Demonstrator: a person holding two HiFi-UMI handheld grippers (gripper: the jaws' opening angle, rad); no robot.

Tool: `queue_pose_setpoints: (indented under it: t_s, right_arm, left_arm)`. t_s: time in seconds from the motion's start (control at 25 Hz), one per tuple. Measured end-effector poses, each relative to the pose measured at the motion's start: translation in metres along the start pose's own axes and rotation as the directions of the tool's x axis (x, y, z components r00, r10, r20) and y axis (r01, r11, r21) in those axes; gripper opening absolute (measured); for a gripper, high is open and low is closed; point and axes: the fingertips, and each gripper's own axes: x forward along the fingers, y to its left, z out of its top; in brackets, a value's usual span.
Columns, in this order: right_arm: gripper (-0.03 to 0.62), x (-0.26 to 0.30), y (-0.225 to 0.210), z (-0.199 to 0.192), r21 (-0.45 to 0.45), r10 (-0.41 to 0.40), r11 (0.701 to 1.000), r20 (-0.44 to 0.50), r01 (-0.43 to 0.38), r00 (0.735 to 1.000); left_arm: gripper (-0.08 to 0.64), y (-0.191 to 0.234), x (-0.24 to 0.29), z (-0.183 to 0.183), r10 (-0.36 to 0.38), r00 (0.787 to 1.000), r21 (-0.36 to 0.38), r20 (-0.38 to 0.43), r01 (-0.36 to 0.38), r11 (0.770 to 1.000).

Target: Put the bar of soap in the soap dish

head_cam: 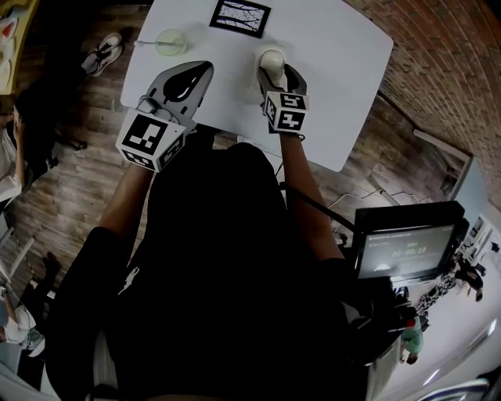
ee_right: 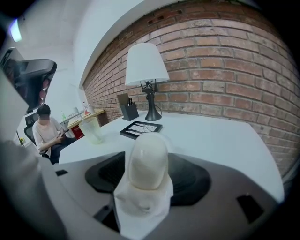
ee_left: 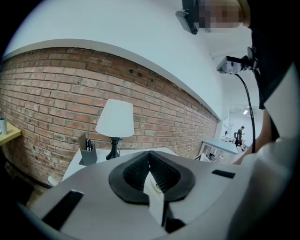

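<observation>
A cream bar of soap (ee_right: 148,161) stands upright in my right gripper (ee_right: 145,176), whose jaws are shut on it. White wrapper (ee_right: 140,206) hangs bunched round its lower half. In the head view the soap (head_cam: 272,59) and right gripper (head_cam: 273,69) hover over the near part of the white table (head_cam: 344,55). The black-framed rectangular soap dish (head_cam: 240,17) lies farther back and shows again in the right gripper view (ee_right: 140,128). My left gripper (head_cam: 194,77) is at the table's near left edge. Its jaws (ee_left: 154,176) are shut on a white scrap of wrapper (ee_left: 155,197).
A pale green tumbler (head_cam: 171,41) stands at the back left of the table, left of the dish. A white lamp (ee_right: 147,65) and a pen holder (ee_right: 128,110) sit by the brick wall. A seated person (ee_right: 47,133) is off to the left. A monitor (head_cam: 403,249) is behind me on the right.
</observation>
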Motion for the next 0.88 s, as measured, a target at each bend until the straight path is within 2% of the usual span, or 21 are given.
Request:
queue_pose_setpoints:
  t_s: [0.28,0.56,0.6,0.64,0.76,0.88]
  right_arm:
    - [0.270,-0.018,0.001,0.013,-0.011,0.045,0.999,0.054,-0.045,0.997]
    - [0.267,-0.051,0.005,0.036,-0.030,0.091,0.996,0.126,-0.087,0.988]
    - [0.212,-0.058,0.005,0.041,-0.036,0.092,0.995,0.145,-0.088,0.985]
    - [0.125,-0.065,0.006,0.045,-0.043,0.093,0.995,0.164,-0.087,0.982]
    - [0.009,-0.083,0.007,0.057,-0.065,0.116,0.992,0.209,-0.105,0.971]
    - [0.003,-0.100,0.007,0.068,-0.073,0.143,0.989,0.245,-0.129,0.959]
  left_arm:
    - [0.006,-0.013,0.001,0.003,0.028,0.999,-0.001,0.022,-0.028,1.000]
    - [0.006,-0.036,0.003,0.013,0.019,0.999,0.022,0.037,-0.020,1.000]
    - [0.006,-0.039,0.003,0.015,0.017,0.999,0.025,0.040,-0.018,1.000]
    - [0.006,-0.042,0.002,0.016,0.016,0.999,0.026,0.042,-0.017,1.000]
    - [0.006,-0.049,0.003,0.018,0.014,0.999,0.029,0.046,-0.015,0.999]
    - [0.006,-0.055,0.006,0.020,0.010,0.999,0.037,0.051,-0.012,0.999]
